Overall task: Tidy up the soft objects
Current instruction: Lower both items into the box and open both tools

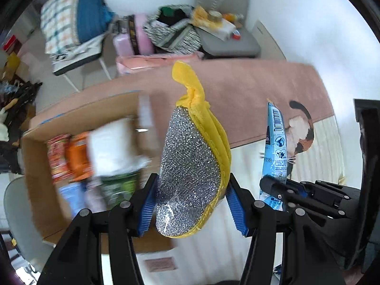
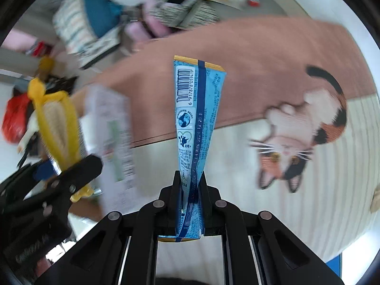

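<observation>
Pink matting with a calico cat print [image 2: 301,133] covers the surface under both tools, and a cardboard box [image 1: 38,156] sits at the left, blurred, holding orange, red, white and green packs whose lettering cannot be read. Next in size, the scouring pad [image 1: 190,175] stands upright in the left gripper [image 1: 190,204], clamped between the blue ribbed pads [image 1: 146,211]; its long axis runs away from the camera, silver glitter face toward the left, yellow cloth backing to the right, and a twisted yellow tab at the far end. Smaller, the light blue sachet [image 2: 194,123] is pinched at its near end by the right gripper [image 2: 191,185], jaws closed tight on it, long axis also pointing straight ahead, held in the air above the matting. Its back shows a barcode numbered 6 917878 059419, a heart badge reading 30, and a stamped date along the dark blue seam.
</observation>
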